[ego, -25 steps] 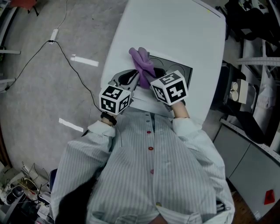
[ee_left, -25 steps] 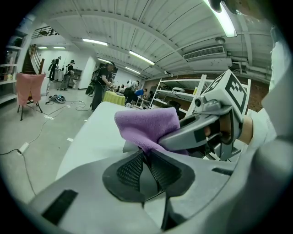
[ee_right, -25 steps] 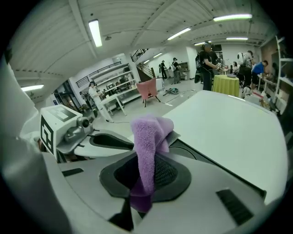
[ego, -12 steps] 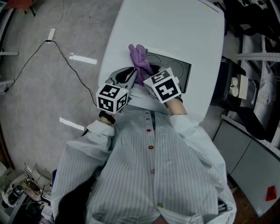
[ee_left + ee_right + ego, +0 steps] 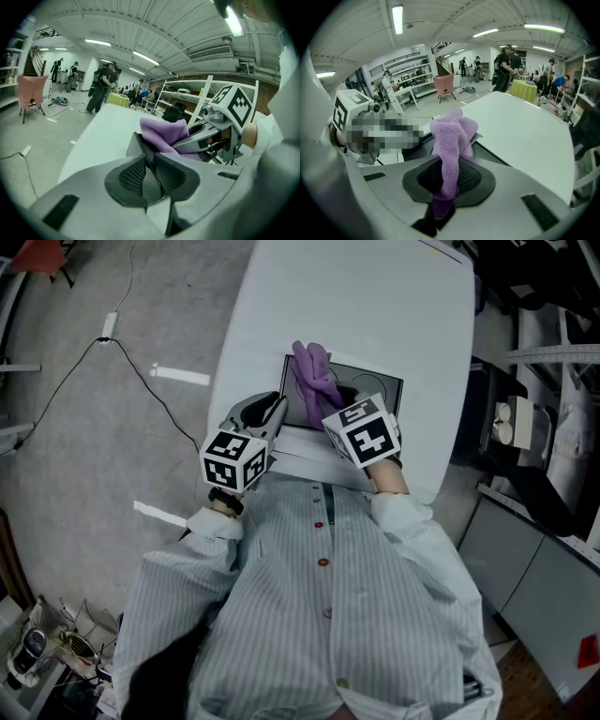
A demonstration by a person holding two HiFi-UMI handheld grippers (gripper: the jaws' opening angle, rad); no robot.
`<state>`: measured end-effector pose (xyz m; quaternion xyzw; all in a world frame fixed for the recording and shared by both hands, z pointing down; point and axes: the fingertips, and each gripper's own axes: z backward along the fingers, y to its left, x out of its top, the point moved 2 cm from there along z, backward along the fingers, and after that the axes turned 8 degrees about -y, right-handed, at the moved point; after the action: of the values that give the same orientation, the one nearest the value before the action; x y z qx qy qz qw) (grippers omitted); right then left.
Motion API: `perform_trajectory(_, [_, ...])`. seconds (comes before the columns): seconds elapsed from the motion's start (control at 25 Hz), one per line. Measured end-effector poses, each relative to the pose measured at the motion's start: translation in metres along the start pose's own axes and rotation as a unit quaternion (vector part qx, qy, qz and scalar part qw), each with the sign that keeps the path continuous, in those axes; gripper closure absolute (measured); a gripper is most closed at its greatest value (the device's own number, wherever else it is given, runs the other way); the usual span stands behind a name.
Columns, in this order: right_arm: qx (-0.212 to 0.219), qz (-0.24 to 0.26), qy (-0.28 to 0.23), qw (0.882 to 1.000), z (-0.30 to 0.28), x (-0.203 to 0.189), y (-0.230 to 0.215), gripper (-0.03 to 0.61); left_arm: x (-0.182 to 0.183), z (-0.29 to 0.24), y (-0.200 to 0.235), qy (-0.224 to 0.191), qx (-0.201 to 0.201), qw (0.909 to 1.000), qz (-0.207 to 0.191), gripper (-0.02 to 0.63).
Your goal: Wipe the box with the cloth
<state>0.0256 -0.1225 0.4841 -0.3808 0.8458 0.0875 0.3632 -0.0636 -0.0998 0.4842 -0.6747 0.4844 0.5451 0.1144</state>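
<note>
So, looking down from the head view: a white table (image 5: 375, 306) runs up the middle of the frame, and the box (image 5: 375, 395), flat and dark grey, sits at its near edge, just above the centre of the picture. The purple cloth (image 5: 314, 376) is draped over the left part of the box and reaches past its far edge.

The right claw (image 5: 330, 409) comes in from below the box, and in the right gripper view it's clamped tight on the cloth (image 5: 452, 136). The fuzzy purple fabric is squeezed between the two pads and bunches up ahead of the right claw (image 5: 447, 164).

The left claw (image 5: 272, 411) is at the box's left side. In the left gripper view, the left claw (image 5: 150, 157) is pressed together with a thin dark edge of the box (image 5: 134, 146) pinched between the pads, and the cloth (image 5: 164, 133) is piled right behind it.

Both marker cubes, left (image 5: 232, 460) and right (image 5: 364, 432), sit close to the person's striped shirt (image 5: 319, 615). A cable (image 5: 141, 362) trails over the grey floor in the upper left.
</note>
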Motion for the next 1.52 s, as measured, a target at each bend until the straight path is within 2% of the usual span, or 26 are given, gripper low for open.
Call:
perform_trajectory(0.28, [-0.024,-0.013,0.005,1.000,0.018,-0.014,-0.022,0.526,0.000,0.000,0.000,0.004,0.002,1.0000,0.000,0.568])
perform_trajectory(0.48, [-0.058,-0.018,0.020,0.998,0.036,-0.031,-0.043,0.526,0.001,0.001,0.001,0.008,0.002,1.0000,-0.002,0.566])
perform_trajectory(0.96, [-0.142,0.009,0.054,0.988,0.075,-0.057,-0.081,0.526,0.001,-0.002,0.000,0.017,-0.001,0.9998,-0.006,0.561])
perform_trajectory(1.2, [-0.137,-0.014,0.036,0.990,0.079,-0.060,-0.084,0.526,0.001,-0.003,-0.002,0.017,-0.001,0.9998,-0.005,0.561])
perform_trajectory(1.4, [-0.104,-0.088,-0.009,0.991,0.089,-0.066,-0.087,0.525,-0.002,-0.005,-0.007,0.015,-0.004,0.9999,0.001,0.561])
perform_trajectory(1.52, [-0.080,-0.092,-0.016,0.992,0.085,-0.058,-0.074,0.525,-0.003,-0.004,-0.004,0.014,-0.007,0.9998,0.009,0.560])
